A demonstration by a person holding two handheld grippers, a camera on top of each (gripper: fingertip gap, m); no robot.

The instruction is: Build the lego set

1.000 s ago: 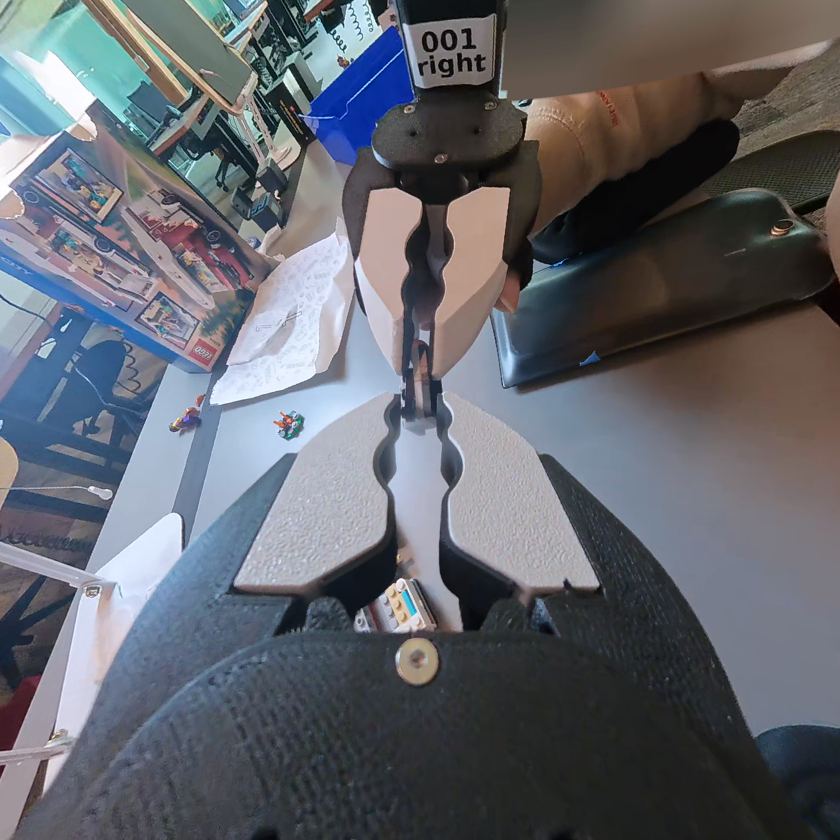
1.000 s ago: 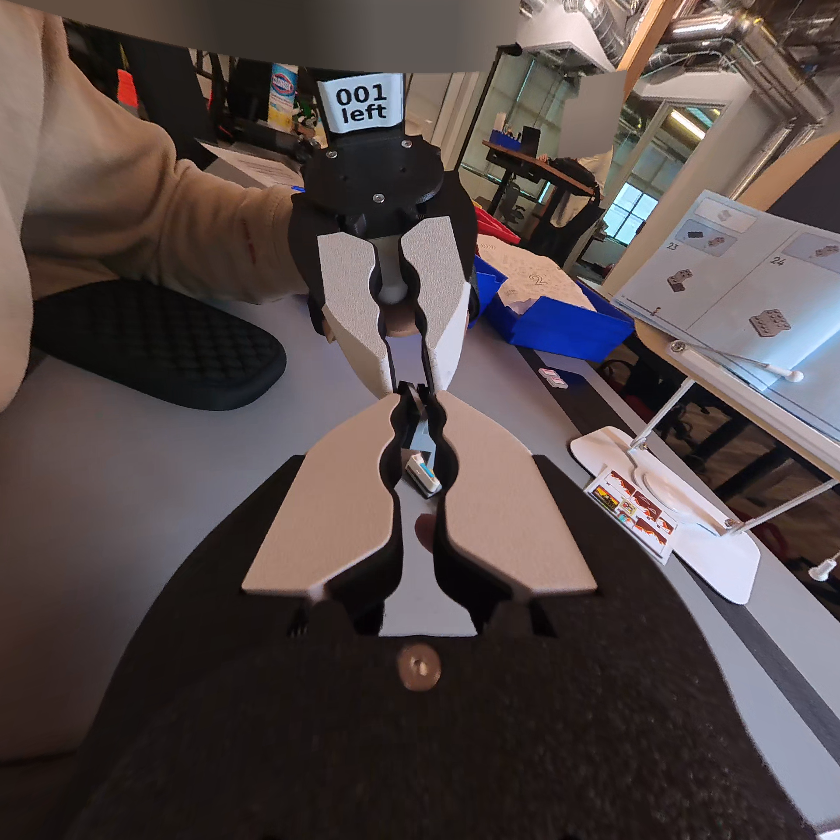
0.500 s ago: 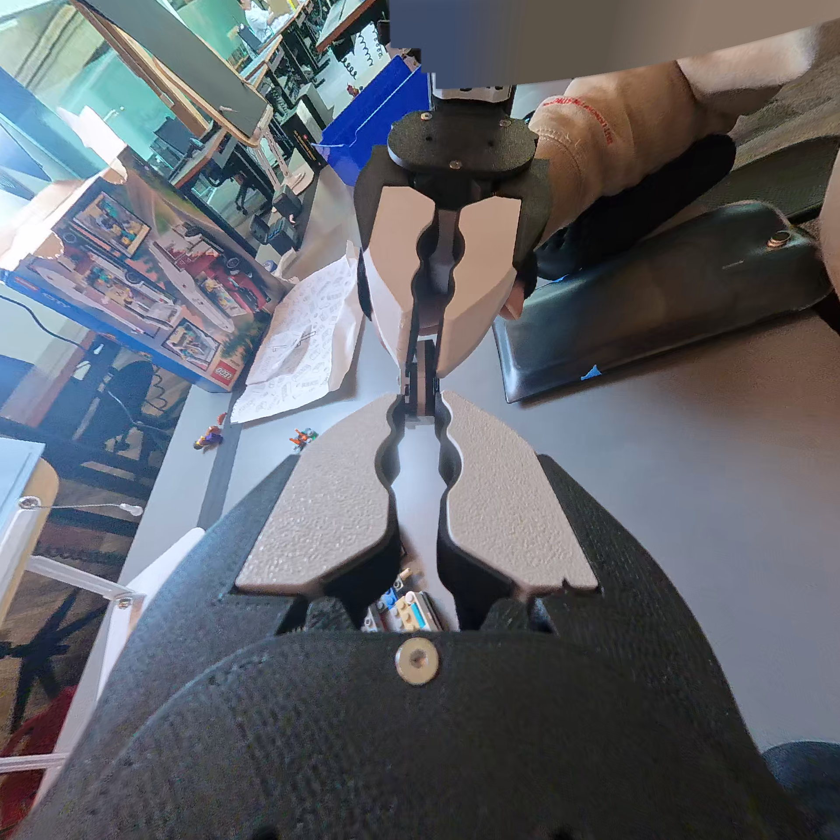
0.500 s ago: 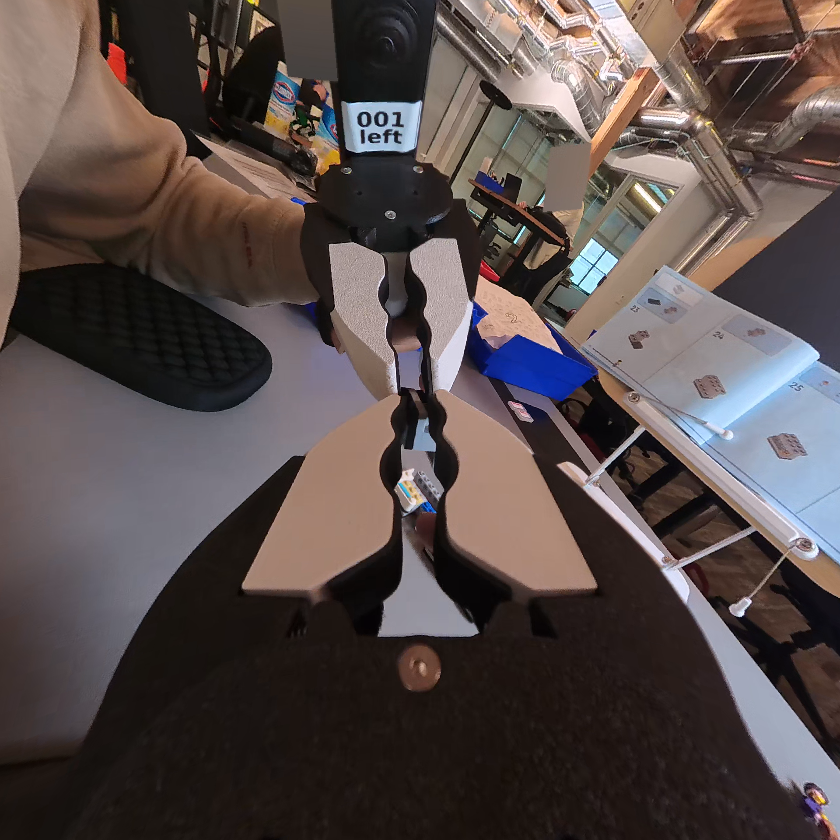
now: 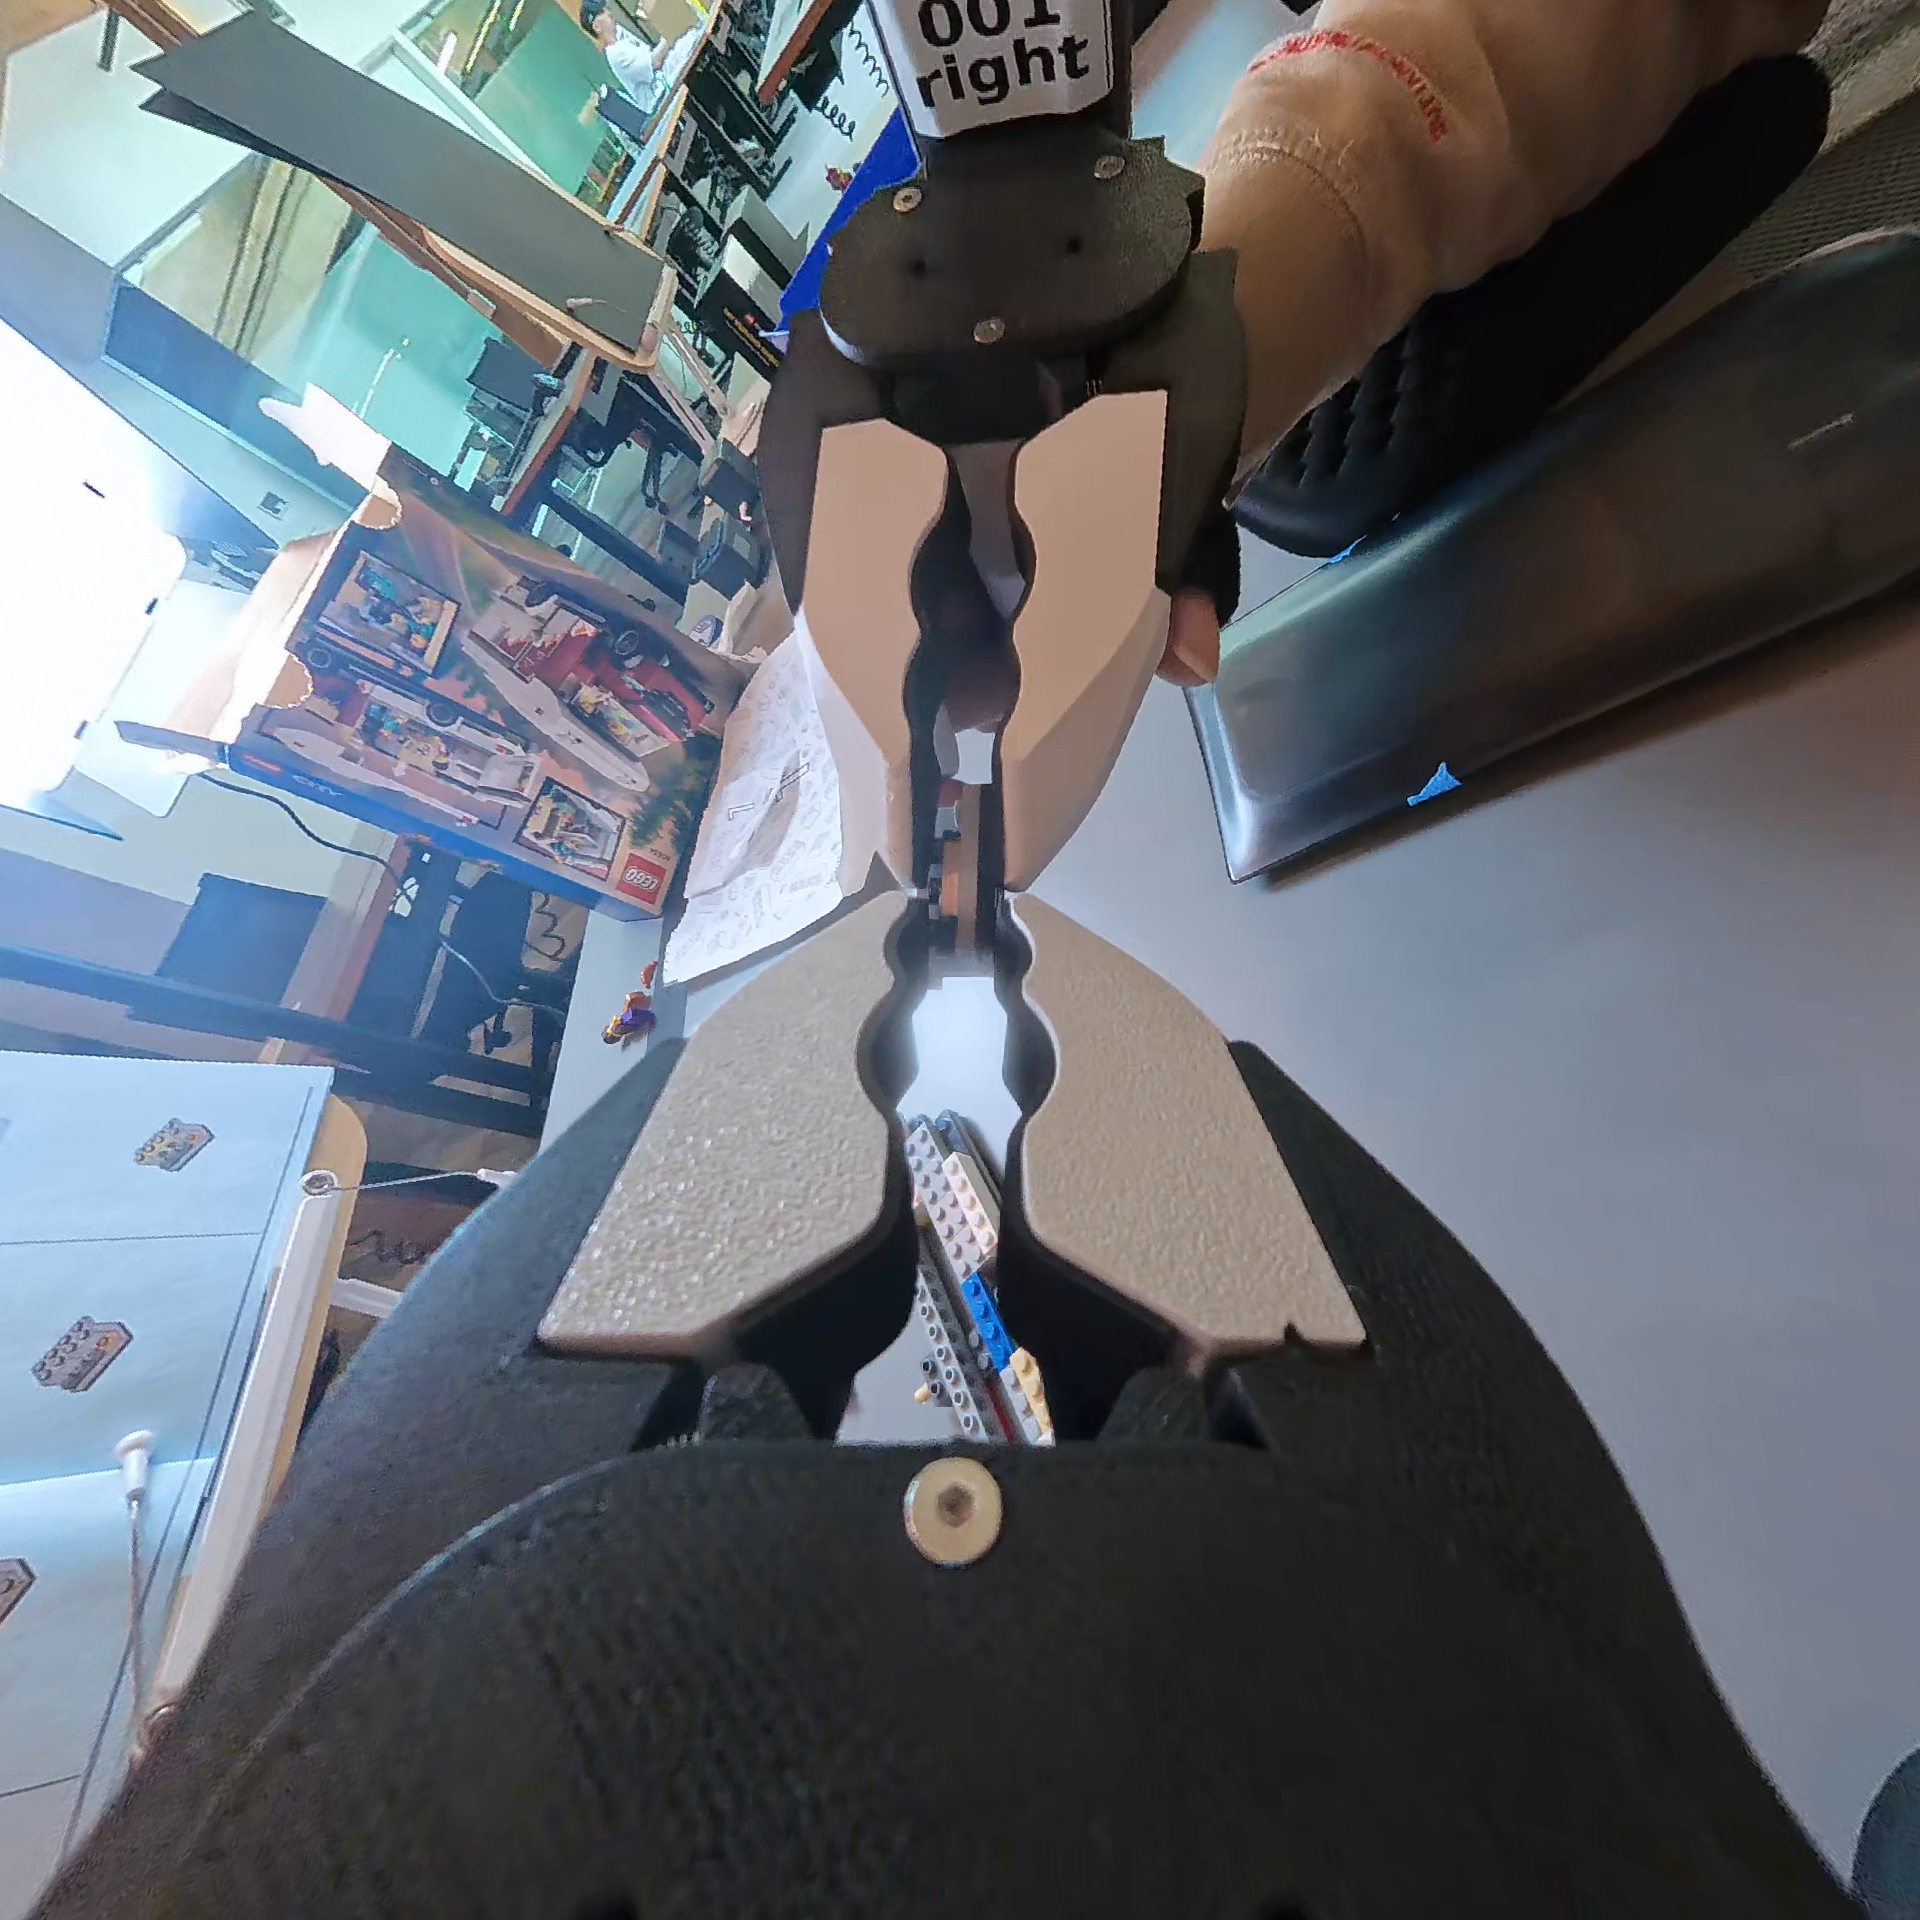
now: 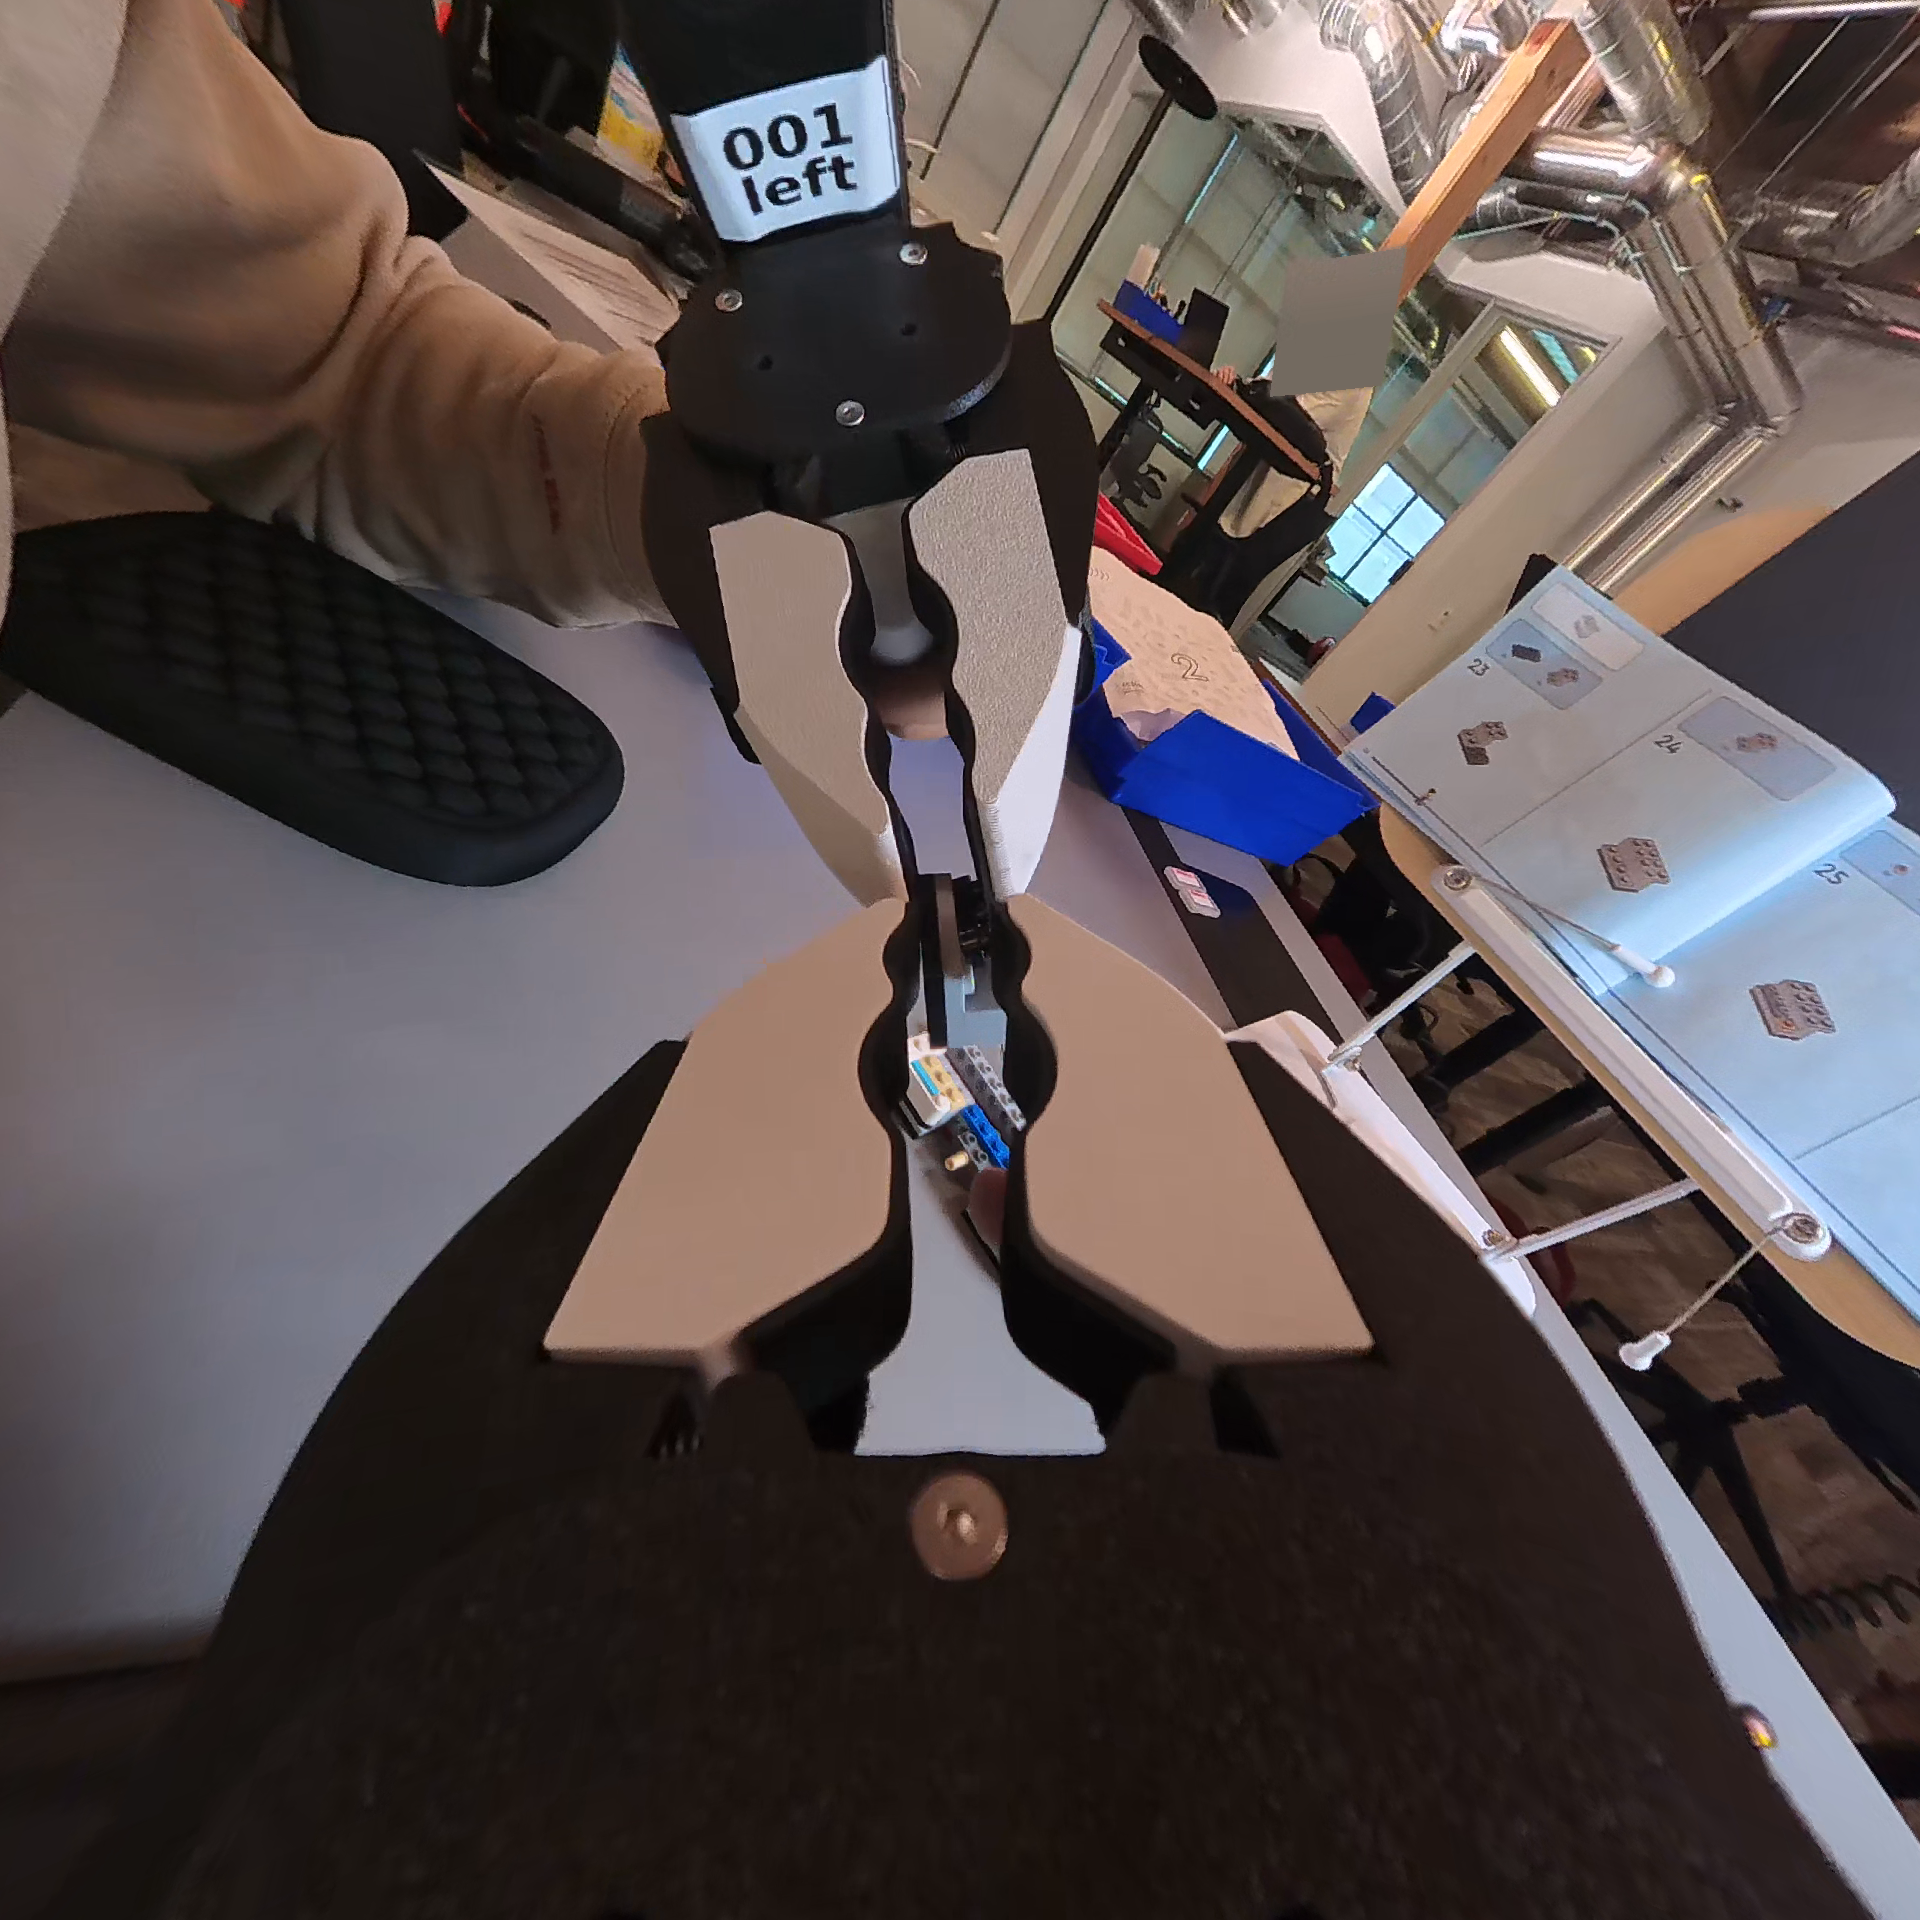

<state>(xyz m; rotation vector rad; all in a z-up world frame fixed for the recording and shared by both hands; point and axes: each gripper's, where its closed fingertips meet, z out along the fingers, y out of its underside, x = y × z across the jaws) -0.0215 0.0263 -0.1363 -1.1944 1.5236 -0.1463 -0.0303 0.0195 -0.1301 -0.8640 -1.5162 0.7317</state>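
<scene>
We hold the two grippers tip to tip above the grey table (image 5: 1558, 1039). Our left gripper (image 5: 951, 935) is clenched on a small dark lego piece (image 5: 940, 894), and our right gripper (image 6: 961, 935) is closed on a thin grey piece (image 6: 961, 997) — the two pinches meet at the same spot, so we judge that we are pressing one part onto the other in mid-air.

Below the fingers, on the table, lies the partly built model (image 5: 961, 1247): a long grey studded plate with white, blue and tan bricks on it. It also shows in the right wrist view (image 6: 951, 1091). It looks like an early sub-assembly, well short of the pictures on the set's box (image 5: 468, 707), so we judge that most of the build is left. The instruction booklet (image 6: 1662, 831) lies open on a stand beside the table, and a paper parts bag (image 5: 769, 831) lies near the box, next to a small loose figure (image 5: 629, 1023).

As for writing, each gripper carries a white label, the box bears a brand logo, and the booklet shows step numbers — we leave the wording aside.
</scene>
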